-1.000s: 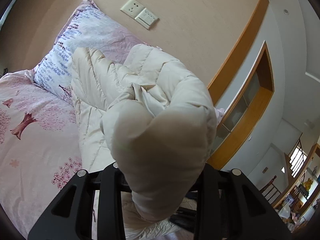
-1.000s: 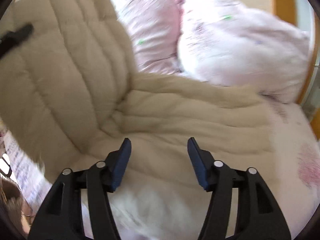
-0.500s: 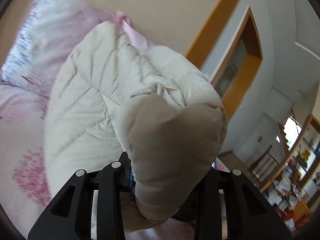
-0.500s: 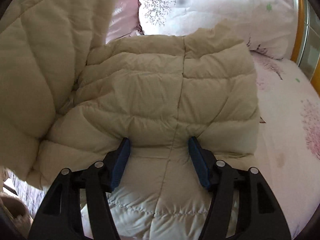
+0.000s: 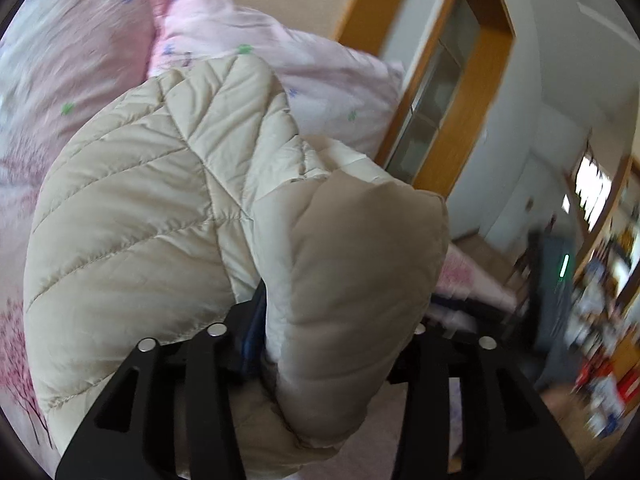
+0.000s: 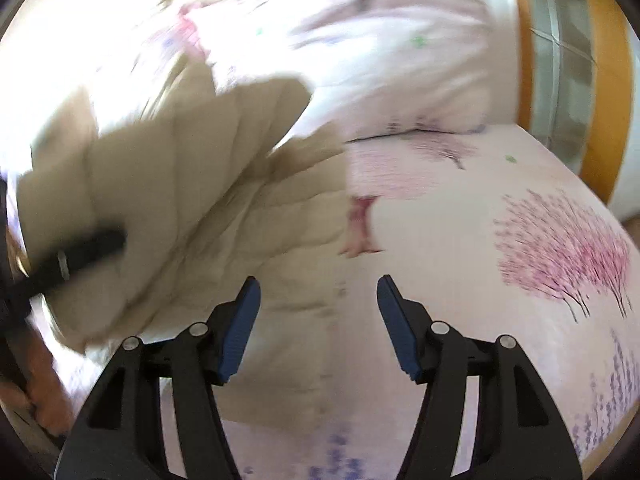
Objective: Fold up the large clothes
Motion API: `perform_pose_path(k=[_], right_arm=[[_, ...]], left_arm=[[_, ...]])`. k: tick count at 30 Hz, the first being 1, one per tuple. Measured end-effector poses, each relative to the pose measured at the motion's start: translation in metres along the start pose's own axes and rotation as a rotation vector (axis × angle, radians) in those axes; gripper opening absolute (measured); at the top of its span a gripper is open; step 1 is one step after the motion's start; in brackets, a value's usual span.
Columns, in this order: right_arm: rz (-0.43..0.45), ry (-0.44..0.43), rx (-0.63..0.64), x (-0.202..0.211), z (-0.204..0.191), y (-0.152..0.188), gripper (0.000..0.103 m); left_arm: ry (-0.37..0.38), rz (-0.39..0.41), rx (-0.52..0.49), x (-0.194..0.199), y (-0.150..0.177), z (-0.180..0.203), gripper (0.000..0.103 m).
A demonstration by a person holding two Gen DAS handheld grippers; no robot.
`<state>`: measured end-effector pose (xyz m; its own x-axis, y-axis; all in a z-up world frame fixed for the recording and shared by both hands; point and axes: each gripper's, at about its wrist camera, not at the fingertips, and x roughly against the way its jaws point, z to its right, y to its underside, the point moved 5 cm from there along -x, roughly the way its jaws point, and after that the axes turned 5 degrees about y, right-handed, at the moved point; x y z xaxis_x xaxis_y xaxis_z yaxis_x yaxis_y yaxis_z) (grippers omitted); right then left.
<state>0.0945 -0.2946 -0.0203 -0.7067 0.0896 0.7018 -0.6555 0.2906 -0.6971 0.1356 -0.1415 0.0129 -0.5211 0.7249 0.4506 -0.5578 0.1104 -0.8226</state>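
Observation:
A cream quilted puffer jacket [image 5: 160, 216] fills the left wrist view. My left gripper [image 5: 336, 344] is shut on a thick bunch of it and holds it up over the bed; the fabric hides the fingertips. In the right wrist view the jacket [image 6: 192, 208] lies partly on the bed with its left part lifted, and the left gripper shows as a dark blur [image 6: 76, 256] on it. My right gripper [image 6: 318, 320] is open and empty, just above the jacket's right edge.
A pink floral bed sheet [image 6: 520, 260] covers the bed. Pink pillows [image 6: 380, 60] lie at the head, against a beige wall. A wooden-framed glass panel [image 6: 560, 60] stands at the bed's right side. The room beyond [image 5: 580, 280] is blurred.
My left gripper has carried the held jacket part to the right, toward the pillows. My right gripper has moved right off the jacket's middle to its right edge, still open.

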Motion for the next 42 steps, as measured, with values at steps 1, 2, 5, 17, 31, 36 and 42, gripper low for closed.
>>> perform_pose_path(k=[1, 2, 5, 17, 31, 36, 42], right_arm=[[0.0, -0.021, -0.045, 0.001, 0.007, -0.004, 0.061], [-0.002, -0.052, -0.092, 0.0, 0.014, -0.011, 0.061], [-0.006, -0.203, -0.221, 0.003, 0.023, -0.03, 0.061], [-0.119, -0.335, -0.121, -0.026, -0.031, -0.085, 0.061], [-0.229, -0.381, -0.228, -0.073, -0.027, -0.088, 0.012], [-0.234, -0.39, -0.241, -0.073, -0.024, -0.087, 0.012], [-0.219, -0.39, -0.239, -0.067, -0.023, -0.089, 0.012]], left_arm=[[-0.01, -0.014, -0.031, -0.004, 0.003, 0.004, 0.047], [-0.026, -0.039, -0.08, -0.011, 0.008, 0.01, 0.048], [-0.064, -0.105, -0.199, -0.028, 0.024, 0.027, 0.054], [-0.143, -0.275, -0.389, -0.065, 0.052, 0.05, 0.077], [-0.029, -0.258, -0.384, -0.011, 0.032, 0.068, 0.08], [-0.04, -0.079, -0.277, 0.061, -0.026, 0.032, 0.09], [-0.277, -0.085, -0.155, 0.059, -0.054, -0.049, 0.089]])
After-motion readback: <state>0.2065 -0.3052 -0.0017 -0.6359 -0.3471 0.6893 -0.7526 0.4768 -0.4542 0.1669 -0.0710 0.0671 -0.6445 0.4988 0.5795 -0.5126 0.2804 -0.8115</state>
